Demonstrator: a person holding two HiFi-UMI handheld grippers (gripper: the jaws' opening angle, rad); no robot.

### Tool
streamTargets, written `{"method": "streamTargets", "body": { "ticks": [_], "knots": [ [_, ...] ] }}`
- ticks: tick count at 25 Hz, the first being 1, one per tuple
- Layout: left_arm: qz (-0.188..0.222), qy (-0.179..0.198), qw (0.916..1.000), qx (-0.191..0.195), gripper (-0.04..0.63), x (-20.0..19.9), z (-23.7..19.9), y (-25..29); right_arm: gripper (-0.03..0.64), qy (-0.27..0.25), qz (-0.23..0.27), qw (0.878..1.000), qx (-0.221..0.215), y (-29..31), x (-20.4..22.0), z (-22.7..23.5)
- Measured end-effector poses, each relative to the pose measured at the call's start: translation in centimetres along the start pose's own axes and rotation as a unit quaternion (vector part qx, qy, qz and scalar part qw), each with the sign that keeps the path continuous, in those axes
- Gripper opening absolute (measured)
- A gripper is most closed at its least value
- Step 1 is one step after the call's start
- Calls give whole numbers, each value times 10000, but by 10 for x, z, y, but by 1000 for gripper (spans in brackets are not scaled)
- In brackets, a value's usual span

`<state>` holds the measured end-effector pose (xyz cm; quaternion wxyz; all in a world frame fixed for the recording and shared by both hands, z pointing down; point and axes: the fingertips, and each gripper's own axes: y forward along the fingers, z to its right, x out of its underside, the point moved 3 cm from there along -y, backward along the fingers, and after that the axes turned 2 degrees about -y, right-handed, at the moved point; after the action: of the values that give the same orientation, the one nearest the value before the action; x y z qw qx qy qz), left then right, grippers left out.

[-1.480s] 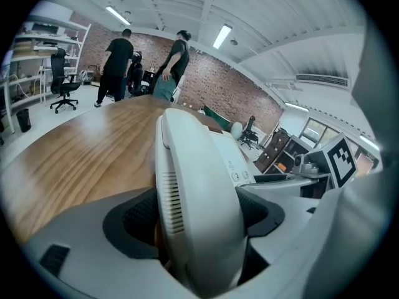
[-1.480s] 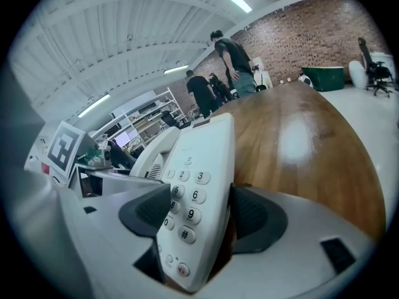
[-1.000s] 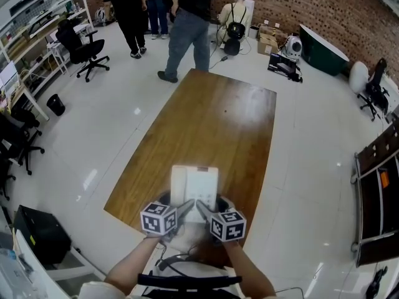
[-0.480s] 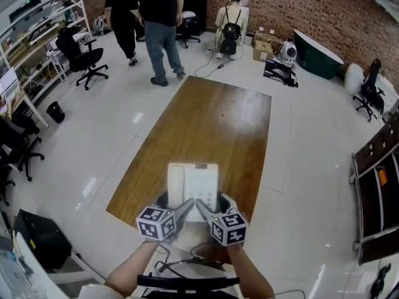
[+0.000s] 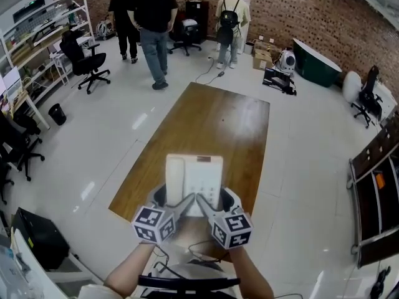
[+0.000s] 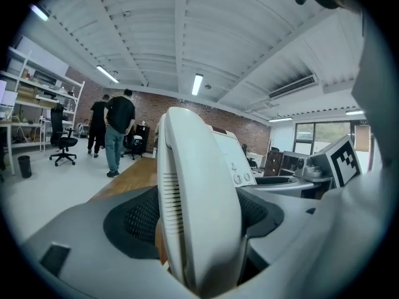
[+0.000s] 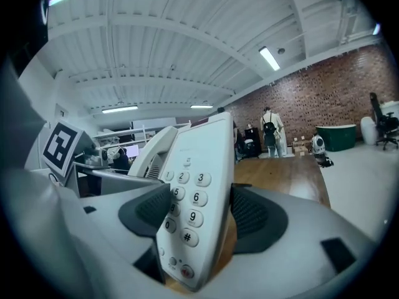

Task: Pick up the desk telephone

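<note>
The white desk telephone (image 5: 194,178) hangs in the air above the near end of the wooden table (image 5: 215,120), handset on its left side. My left gripper (image 5: 167,199) is shut on its left edge and my right gripper (image 5: 222,199) on its right edge. In the left gripper view the handset side of the telephone (image 6: 190,161) fills the gap of the left gripper (image 6: 198,220), with the pads against it. The right gripper view shows the keypad side of the telephone (image 7: 198,161) clamped in the right gripper (image 7: 194,212). The telephone's underside is hidden.
A dark cord (image 5: 187,254) loops below my hands at the table's near edge. Three people (image 5: 153,17) stand beyond the table's far end. Office chairs (image 5: 87,58) and shelving (image 5: 28,36) line the left side; a black case (image 5: 37,235) sits at the lower left.
Both grippers have risen with the telephone, which now looks larger and nearer the head camera. The people at the far end have walked further away from the table.
</note>
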<state>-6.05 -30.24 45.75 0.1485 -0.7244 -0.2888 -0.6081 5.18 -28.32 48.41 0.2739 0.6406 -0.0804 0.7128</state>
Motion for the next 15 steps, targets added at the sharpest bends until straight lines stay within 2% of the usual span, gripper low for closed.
{"method": "streamTargets", "body": {
  "ticks": [15],
  "knots": [
    [934, 409, 9948, 17, 365, -72, 34, -40, 311, -592, 912, 9940, -75, -40, -75, -29]
  ]
}}
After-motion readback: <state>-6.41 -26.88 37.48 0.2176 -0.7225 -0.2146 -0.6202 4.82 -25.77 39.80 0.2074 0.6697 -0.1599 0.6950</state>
